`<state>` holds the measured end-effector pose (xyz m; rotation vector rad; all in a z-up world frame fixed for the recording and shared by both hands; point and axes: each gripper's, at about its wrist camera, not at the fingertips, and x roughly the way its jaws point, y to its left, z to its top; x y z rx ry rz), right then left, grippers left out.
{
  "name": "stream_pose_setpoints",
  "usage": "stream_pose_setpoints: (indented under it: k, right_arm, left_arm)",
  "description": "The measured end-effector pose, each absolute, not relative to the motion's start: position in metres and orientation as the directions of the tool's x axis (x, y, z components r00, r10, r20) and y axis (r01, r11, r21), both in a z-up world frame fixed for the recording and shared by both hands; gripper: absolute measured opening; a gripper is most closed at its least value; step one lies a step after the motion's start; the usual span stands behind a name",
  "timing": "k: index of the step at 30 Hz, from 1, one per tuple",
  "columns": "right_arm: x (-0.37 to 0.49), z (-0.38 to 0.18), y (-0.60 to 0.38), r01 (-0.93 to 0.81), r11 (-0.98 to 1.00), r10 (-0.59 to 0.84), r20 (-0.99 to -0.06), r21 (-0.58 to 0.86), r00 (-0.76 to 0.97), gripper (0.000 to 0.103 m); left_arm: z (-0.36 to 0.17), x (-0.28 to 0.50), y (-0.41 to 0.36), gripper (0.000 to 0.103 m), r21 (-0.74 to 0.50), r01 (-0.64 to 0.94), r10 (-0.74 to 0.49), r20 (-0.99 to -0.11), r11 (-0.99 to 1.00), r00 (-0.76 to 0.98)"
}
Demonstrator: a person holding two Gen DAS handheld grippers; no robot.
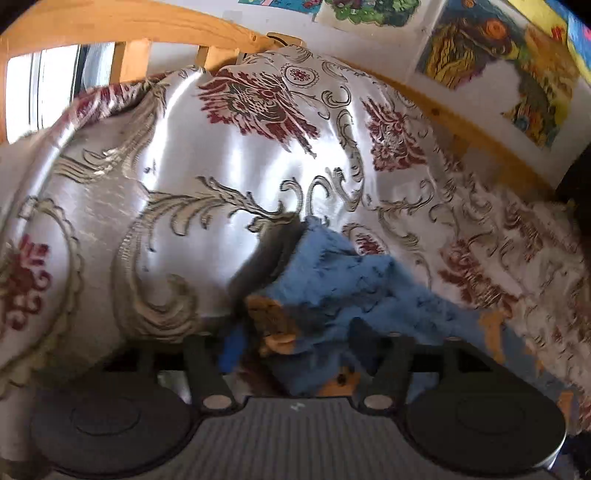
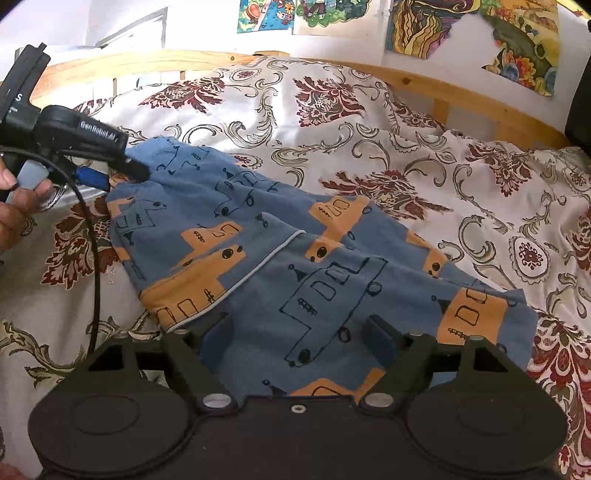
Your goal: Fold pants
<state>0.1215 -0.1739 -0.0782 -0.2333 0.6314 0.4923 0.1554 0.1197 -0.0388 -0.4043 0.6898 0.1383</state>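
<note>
A small pair of blue pants [image 2: 280, 273], printed with orange blocks and black line-drawn vehicles, lies on a bed, on a cream bedspread [image 2: 424, 147] patterned with dark red flowers and grey scrolls. The pants sit on the near half of the bed, well short of the headboard, spread mostly flat with one layer lapped over another along a pale seam.

The left gripper [image 2: 142, 170] reaches in from the left edge of the bed and pinches the far left corner of the pants, its black tips pressed together on the cloth and lifting that corner a little. In the left wrist view, bunched blue and orange fabric [image 1: 332, 280] fills the space between its fingers. A hand [image 2: 14, 206] holds its handle, and a black cable [image 2: 94, 258] loops down from it across the bedspread.

The right gripper [image 2: 295, 332] is at the near edge of the pants, its fingers spread wide with the fabric lying between them, not pinched.

A light wooden headboard [image 2: 461, 88] runs behind the bed. Colourful drawings [image 2: 424, 26] hang on the white wall above it.
</note>
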Motion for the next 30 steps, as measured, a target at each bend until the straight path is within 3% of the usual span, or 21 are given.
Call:
stream_pose_setpoints:
  k: [2,6,15,18,20,22,26,30]
  right_arm:
    - [0.122,-0.078,-0.175,-0.507,0.86,0.371,-0.614,-0.055,0.696,0.081]
    - [0.122,-0.079,-0.176,-0.507,0.861,0.376,-0.613,-0.047,0.695,0.081]
    - [0.122,-0.078,-0.177,-0.507,0.861,0.382,-0.611,-0.038,0.693,0.081]
    - [0.122,-0.078,-0.177,-0.507,0.861,0.384,-0.61,-0.034,0.693,0.081]
    - [0.122,-0.078,-0.177,-0.507,0.861,0.387,-0.609,-0.03,0.693,0.081]
    - [0.122,-0.077,-0.178,-0.508,0.861,0.389,-0.608,-0.028,0.692,0.081]
    - [0.122,-0.077,-0.178,-0.508,0.861,0.389,-0.607,-0.028,0.693,0.081]
    - [0.122,-0.077,-0.179,-0.509,0.86,0.389,-0.606,-0.031,0.694,0.081]
  left_arm:
    - [-0.042,0.16,0.12,0.085,-0.346,-0.254,-0.024,-0.633,0.903,0.774]
    - [-0.045,0.165,0.121,0.096,-0.404,-0.275,-0.03,-0.605,0.873,0.795]
    - [-0.049,0.172,0.12,0.094,-0.525,-0.493,0.078,-0.626,0.694,0.776]
    - [-0.051,0.174,0.121,0.074,-0.515,-0.554,0.113,-0.657,0.654,0.745]
    - [-0.054,0.172,0.126,0.048,-0.529,-0.581,0.118,-0.669,0.618,0.734]
    - [-0.058,0.169,0.133,0.036,-0.536,-0.596,0.118,-0.677,0.598,0.727]
    - [-0.058,0.166,0.132,0.023,-0.51,-0.576,0.12,-0.673,0.639,0.729]
    - [-0.046,0.167,0.116,0.017,-0.425,-0.539,0.159,-0.659,0.728,0.735]
